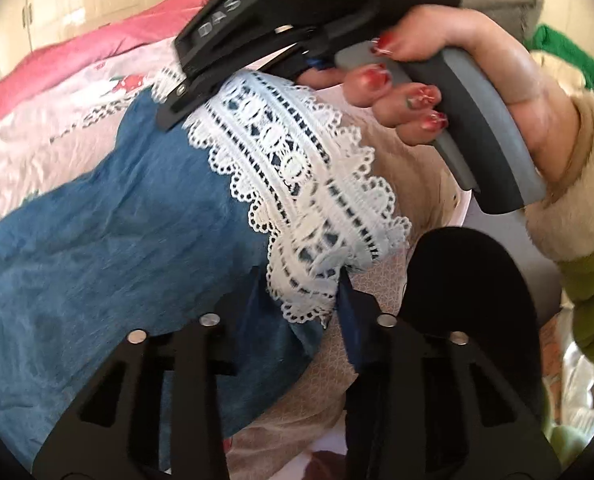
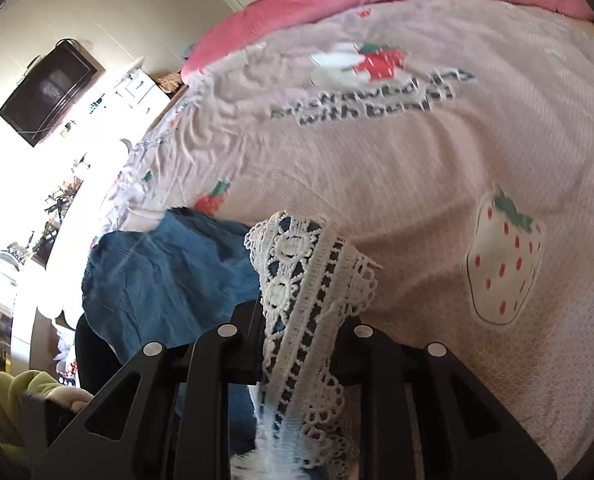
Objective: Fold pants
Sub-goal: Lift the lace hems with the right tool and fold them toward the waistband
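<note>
Daylit, bright. Blown-out glare left of bedspread point(image 2: 397, 152); printed lettering there motion-blurred. Strong fisheye bending, dark vignette at edges.

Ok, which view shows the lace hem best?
The left wrist view: the lace hem runs edge to edge across the blue pants, with the right tool clamped on its far end. The right wrist view shows only a bunched stretch between that tool's fingers.

We looked from each wrist along its fingers, angled down at the bed point(image 2: 437, 160) from close by. The left view faced across toward the right gripper point(image 1: 173, 116); the right view faced up the bed. Both shared the lace hem point(image 1: 297, 184) and blue pants point(image 2: 169, 276).
</note>
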`<state>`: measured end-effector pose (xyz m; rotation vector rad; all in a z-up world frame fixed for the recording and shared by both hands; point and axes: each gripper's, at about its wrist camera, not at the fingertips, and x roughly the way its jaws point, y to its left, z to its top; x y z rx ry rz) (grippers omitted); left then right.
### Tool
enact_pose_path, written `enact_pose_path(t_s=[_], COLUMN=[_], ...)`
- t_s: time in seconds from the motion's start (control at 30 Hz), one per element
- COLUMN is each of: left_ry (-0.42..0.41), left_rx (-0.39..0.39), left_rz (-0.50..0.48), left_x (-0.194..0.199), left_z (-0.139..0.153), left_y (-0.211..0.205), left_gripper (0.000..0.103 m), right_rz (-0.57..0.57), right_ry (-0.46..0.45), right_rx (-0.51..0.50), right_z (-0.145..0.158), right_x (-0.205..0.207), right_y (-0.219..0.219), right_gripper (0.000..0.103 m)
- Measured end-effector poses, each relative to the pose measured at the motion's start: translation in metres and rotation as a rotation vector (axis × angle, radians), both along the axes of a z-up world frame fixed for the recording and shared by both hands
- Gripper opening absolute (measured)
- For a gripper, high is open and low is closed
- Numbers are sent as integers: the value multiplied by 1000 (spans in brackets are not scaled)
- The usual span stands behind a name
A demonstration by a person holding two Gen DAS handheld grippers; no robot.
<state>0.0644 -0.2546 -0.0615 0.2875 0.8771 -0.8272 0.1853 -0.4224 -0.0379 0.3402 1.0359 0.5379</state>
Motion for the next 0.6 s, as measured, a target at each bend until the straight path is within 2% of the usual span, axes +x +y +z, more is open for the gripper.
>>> enact_pose_path(t_s=[0.13,0.27,0.37,0.5,0.6], left_ry=[-23,-58,-93,-155,-203], left_rx=[9,40,79,162,196], left_rz=[-15,-48,-63,-59,-42], left_x=[-7,-20,-25,-30,-32], left_z=[0,-3,-7,-15,-18], left_y=[-2,-14,-24,-37,-36], left_gripper=[25,45,51,51,33], right_rz=[-17,-43,-50,-58,-59], right_ry=[18,37,49,64,64], right_rx=[-27,-37,-57,-50,-48], right_z=[-2,-6,-10,-14,-15], right_x=[2,3,4,5,5], right_y=[2,-3,-5,-6,-6], right_gripper=[20,20,20,20,21])
